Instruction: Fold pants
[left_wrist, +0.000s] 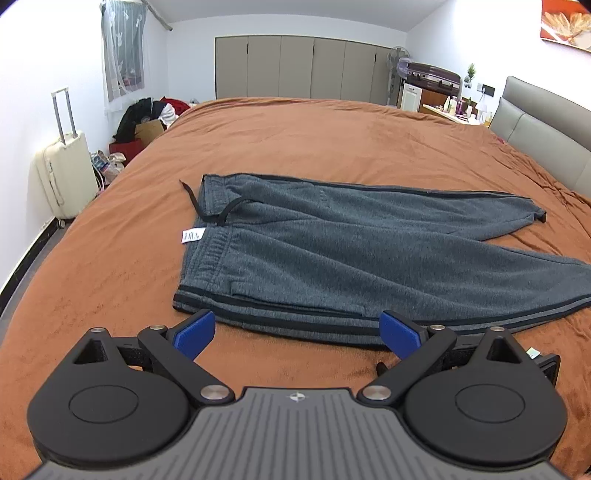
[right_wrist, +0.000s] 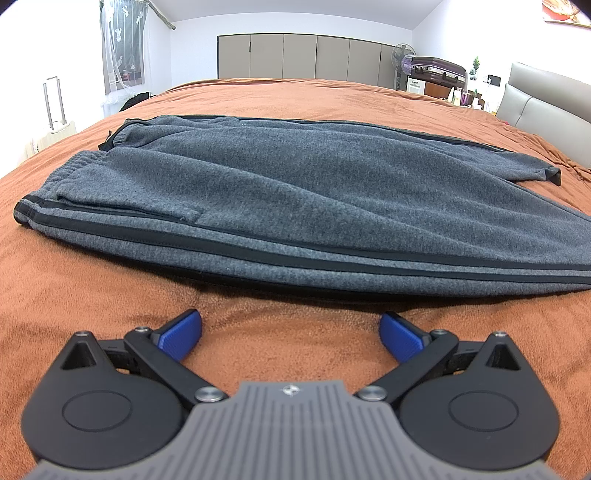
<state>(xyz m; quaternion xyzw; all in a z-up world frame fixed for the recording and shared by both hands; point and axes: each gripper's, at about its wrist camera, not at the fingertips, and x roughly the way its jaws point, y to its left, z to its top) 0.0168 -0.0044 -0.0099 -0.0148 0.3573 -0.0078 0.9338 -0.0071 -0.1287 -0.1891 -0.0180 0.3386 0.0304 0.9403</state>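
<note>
The grey pants (left_wrist: 332, 258) are lying flat on the bed (left_wrist: 332, 140), near its closest edge, waistband pointing toward the left side and legs running right — the near leg's cuff is getting cut off by the frame. I'm holding my left gripper (left_wrist: 297, 332) spread wide, gripping nothing, its blue pads (left_wrist: 195, 334) hovering at the striped side seam. My right gripper (right_wrist: 290, 334) is gaping just as wide, empty, over bare cover just short of the pants (right_wrist: 295, 192).
</note>
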